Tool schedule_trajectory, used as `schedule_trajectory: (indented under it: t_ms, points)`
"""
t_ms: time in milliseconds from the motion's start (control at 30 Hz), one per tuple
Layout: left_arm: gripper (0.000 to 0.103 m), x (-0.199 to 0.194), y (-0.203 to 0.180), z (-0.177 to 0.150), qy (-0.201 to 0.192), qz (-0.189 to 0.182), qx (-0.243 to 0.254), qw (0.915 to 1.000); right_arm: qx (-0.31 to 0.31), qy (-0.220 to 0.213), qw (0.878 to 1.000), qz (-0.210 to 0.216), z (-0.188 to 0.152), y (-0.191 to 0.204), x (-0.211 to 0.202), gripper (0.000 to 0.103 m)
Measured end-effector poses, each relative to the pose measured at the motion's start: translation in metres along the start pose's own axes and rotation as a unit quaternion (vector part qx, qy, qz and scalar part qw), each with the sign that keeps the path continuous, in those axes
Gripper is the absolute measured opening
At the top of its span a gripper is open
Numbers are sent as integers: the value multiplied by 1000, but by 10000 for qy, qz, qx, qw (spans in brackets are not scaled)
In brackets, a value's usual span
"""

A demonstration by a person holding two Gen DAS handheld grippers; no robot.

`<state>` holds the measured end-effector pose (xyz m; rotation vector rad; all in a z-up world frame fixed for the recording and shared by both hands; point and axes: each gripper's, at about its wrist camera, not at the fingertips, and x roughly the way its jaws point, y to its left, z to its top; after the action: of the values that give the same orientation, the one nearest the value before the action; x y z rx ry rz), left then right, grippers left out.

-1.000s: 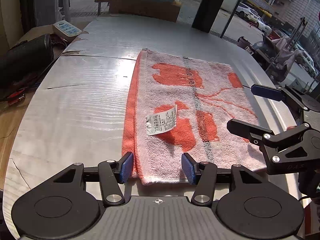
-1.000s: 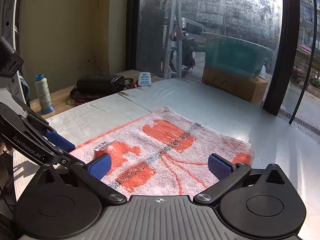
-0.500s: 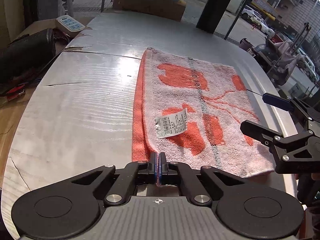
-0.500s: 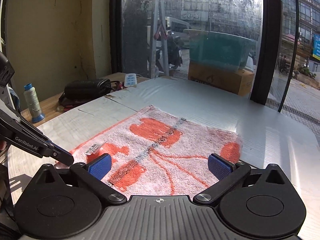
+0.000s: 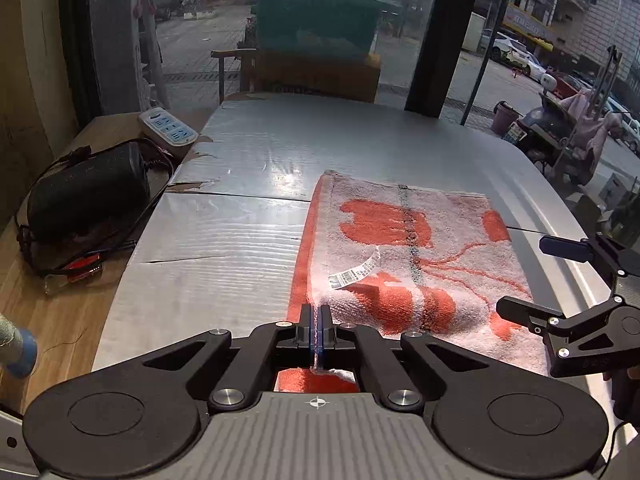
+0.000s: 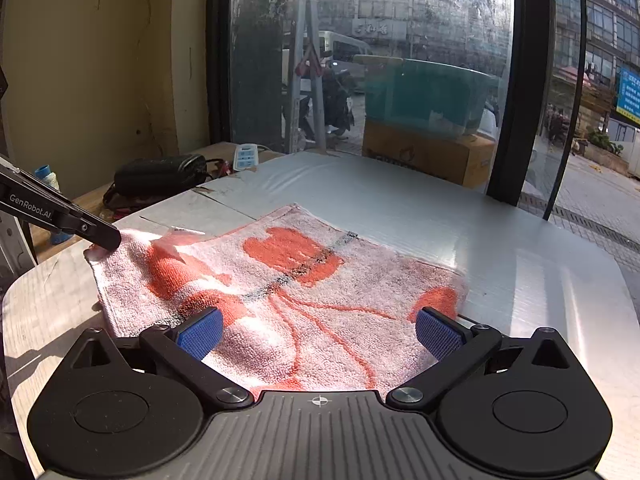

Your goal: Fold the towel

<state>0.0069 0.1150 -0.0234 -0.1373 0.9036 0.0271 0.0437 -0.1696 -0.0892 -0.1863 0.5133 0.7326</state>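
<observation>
A pink towel [image 5: 404, 256] with orange shapes, a dark stripe and a white tag [image 5: 354, 272] lies on the silver table [image 5: 224, 256]. My left gripper [image 5: 316, 320] is shut on the towel's near left corner and holds it raised off the table. In the right wrist view the towel [image 6: 304, 284] spreads ahead, and the left gripper [image 6: 102, 236] pinches its raised left corner. My right gripper [image 6: 318, 332] is open, its blue pads on either side of the towel's near edge. It also shows in the left wrist view [image 5: 548, 280], open at the towel's right side.
A black speaker [image 5: 86, 192] with cables and a white power strip [image 5: 168, 126] sit on the wooden bench left of the table. A thread spool [image 6: 48, 176] stands there too. A cardboard box under a green tub [image 6: 428, 120] sits behind the table's far edge, by the window.
My left gripper closed on the towel's near left corner and lifted it, so the tag and corner rose. My right gripper stayed open and moved closer over the near edge.
</observation>
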Motion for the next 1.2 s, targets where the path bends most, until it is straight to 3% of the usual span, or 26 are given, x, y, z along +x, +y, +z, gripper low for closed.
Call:
schedule_trajectory:
  t_ms: [100,300,433,567,633,700,767,867,1033,1200]
  points:
    - [1,23,10,-11,202,283,-52,9994,-104,-36,9999,101,1,0,0,103]
    - [1,21,5,-13,10,383,187,9991,-800,-214,9956,443,19,13,13,103]
    - [1,18,5,-12,-43,399,182,9990,-1173,-208,9920,425,53,23,49,103]
    - [2,6,0,-9,-425,473,342,9974,-1077,-119,9932,425,88,22,93,103]
    - [2,10,2,-8,-393,491,325,9975,-1103,-26,9929,439,100,20,119,90]
    - [2,17,4,-7,-329,587,312,9972,-980,176,9935,557,108,16,142,64]
    - [3,29,11,-8,-206,725,201,9970,-723,434,9940,698,111,11,163,50]
    - [3,29,13,-8,-217,712,167,9971,-593,720,9925,785,109,9,182,50]
    - [2,27,4,-12,-149,760,291,9966,-786,800,9909,745,103,17,184,51]
    - [2,16,-11,-24,86,185,272,9994,-760,1061,9886,755,100,22,189,51]
